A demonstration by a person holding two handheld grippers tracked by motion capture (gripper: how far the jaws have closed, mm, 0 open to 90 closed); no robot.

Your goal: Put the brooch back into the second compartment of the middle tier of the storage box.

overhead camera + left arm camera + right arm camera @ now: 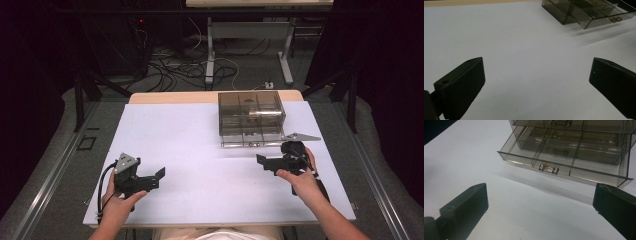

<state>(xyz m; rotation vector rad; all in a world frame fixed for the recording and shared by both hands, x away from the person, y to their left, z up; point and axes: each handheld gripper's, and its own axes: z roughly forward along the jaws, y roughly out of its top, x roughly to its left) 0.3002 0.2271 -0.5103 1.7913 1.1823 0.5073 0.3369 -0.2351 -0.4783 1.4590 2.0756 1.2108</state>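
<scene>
A smoky clear drawer box point(251, 117) stands at the far right of the white table point(200, 150). Its lowest drawer point(564, 167) is pulled out a little and shows bare divided compartments and a small clear handle point(548, 169). My right gripper point(264, 165) hovers just in front of the box, open, with nothing between its jaws point(541, 190). At the near left my left gripper point(156, 179) is held low over the table, open wide and empty point(536, 65). From there the drawer box point(586, 12) lies far off to the upper right.
A wooden strip point(175, 96) runs along the table's far edge. Beyond it are desk legs point(210, 55) and loose cables point(175, 70) on the floor. Black frame struts point(80, 95) stand at both sides of the table.
</scene>
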